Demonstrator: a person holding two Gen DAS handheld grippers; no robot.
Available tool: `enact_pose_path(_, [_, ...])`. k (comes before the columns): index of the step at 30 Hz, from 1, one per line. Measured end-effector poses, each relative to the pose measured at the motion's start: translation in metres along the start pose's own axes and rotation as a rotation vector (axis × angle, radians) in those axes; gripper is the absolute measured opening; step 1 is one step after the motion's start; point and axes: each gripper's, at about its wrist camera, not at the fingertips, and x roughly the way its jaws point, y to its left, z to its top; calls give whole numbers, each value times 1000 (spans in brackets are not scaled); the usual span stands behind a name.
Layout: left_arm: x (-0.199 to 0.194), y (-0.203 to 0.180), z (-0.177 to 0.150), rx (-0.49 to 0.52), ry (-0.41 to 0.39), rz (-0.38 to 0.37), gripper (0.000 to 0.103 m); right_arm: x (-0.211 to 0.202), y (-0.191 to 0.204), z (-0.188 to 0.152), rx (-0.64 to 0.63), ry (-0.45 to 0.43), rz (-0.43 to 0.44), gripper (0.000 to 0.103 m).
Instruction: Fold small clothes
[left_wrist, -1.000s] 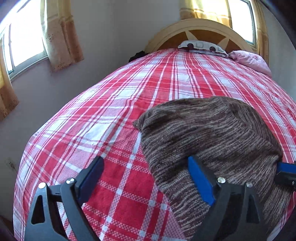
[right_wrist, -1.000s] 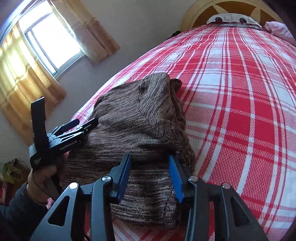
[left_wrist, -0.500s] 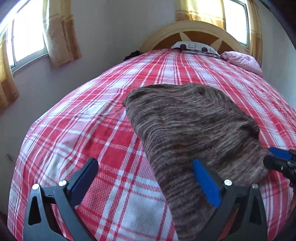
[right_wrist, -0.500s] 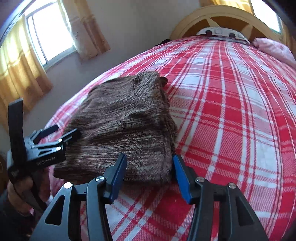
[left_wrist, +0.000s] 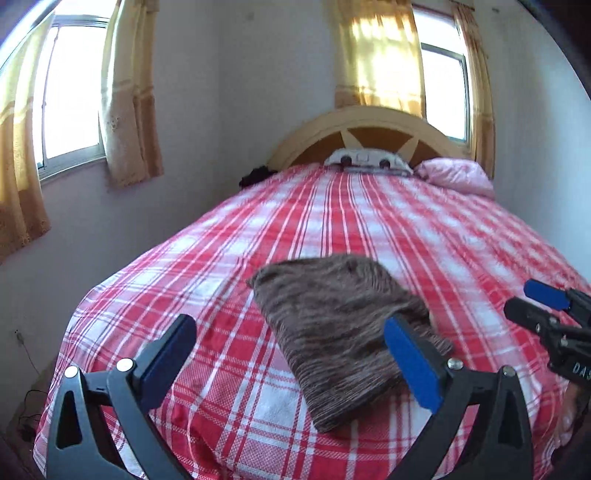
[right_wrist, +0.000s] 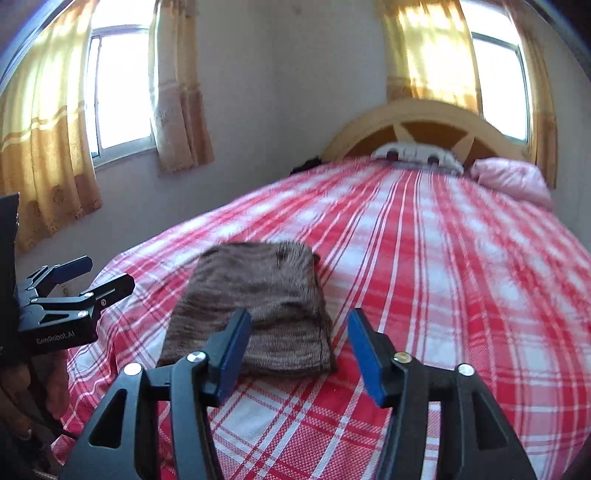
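A brown knitted garment (left_wrist: 343, 325) lies folded into a rectangle on the red and white plaid bed (left_wrist: 332, 221); it also shows in the right wrist view (right_wrist: 258, 306). My left gripper (left_wrist: 291, 354) is open and empty, raised above the bed's near end, its right finger in front of the garment's edge. My right gripper (right_wrist: 299, 347) is open and empty, held just short of the garment's near edge. Each gripper shows in the other's view, the right (left_wrist: 543, 306) at the right edge, the left (right_wrist: 88, 277) at the left edge.
A curved wooden headboard (left_wrist: 365, 129) stands at the far end. A white item (left_wrist: 365, 158) and a pink pillow (left_wrist: 458, 175) lie against it. Curtained windows (left_wrist: 70, 96) are on the left and back walls. A dark object (left_wrist: 255, 175) sits at the bed's far left.
Both grippers have pulled back and risen away from the garment, which now lies farther off. The right gripper's jaws have opened wider. The garment stays folded on the bed.
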Motion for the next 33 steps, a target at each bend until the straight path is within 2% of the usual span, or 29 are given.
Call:
enact_pose_path(1, [-4,1,2,-8,-14,-6,103,-5,1,2,-5,-16,-7,68])
enact_pose_path(7, [-11,-1,6,-19,-31,-12,103,-27,9,10,-16,-61,14,68])
enact_pose_path(33, [-16,-3,8,-29,-38,-9,103,-33,11,4,-5,-74,35,68])
